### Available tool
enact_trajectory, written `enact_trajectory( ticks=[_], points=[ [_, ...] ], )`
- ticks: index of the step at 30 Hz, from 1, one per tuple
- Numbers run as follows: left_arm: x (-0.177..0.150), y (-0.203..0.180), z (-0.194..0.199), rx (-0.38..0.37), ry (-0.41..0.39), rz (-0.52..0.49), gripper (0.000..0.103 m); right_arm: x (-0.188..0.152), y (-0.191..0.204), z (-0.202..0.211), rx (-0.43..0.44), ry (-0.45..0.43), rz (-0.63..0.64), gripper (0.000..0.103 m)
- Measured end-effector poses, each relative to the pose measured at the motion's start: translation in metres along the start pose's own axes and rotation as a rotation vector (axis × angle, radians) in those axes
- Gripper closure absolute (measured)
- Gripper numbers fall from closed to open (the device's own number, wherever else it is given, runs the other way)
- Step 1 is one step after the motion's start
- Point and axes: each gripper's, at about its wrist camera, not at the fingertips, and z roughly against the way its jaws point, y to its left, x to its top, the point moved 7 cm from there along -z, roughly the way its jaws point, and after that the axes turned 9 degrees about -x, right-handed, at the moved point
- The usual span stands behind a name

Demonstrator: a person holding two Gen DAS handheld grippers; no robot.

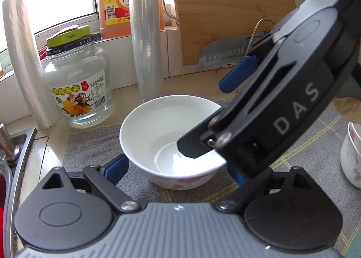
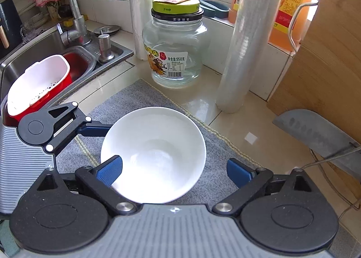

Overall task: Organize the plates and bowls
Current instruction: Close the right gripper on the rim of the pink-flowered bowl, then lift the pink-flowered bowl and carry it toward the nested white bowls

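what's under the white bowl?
The white bowl sits on a grey mat laid on the counter. The mat patch directly beneath the bowl is covered, so anything there can't be seen.

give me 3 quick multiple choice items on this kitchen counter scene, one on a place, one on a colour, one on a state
1. Where does the bowl sit?
A. in the sink
B. on the grey mat
C. on the cutting board

2. What colour is the jar lid?
A. yellow-green
B. red
C. white

3. What is inside the bowl?
A. rice
B. a spoon
C. nothing

Key:
1 B, the bowl rests on the grey mat on the counter.
2 A, the lid on the glass jar is yellow-green.
3 C, only its bare white inside shows in both views.
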Motion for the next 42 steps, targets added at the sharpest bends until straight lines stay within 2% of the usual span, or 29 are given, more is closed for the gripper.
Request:
enact_trajectory(
  ticks=[12, 20, 32, 42],
  points=[
    [0.001, -0.003, -0.002, 0.001, -0.004, -0.022, 0.012, 0.01, 0.004, -0.023, 0.051, 0.023, 0.004, 0.014],
    [0.002, -0.003, -0.001, 0.0, -0.001, -0.022, 0.012, 0.011, 0.005, -0.027, 0.077, 0.037, -0.017, 0.026],
    [0.003, -0.004, 0.002, 0.002, 0.032, -0.03, 0.012, 0.009, 0.007, -0.018, 0.089, 0.032, -0.024, 0.026],
    [0.007, -0.021, 0.026, -0.002, 0.05, -0.062, 0.012, 0.002, 0.009, 0.009, 0.106, 0.011, -0.048, 0.026]
  ],
)
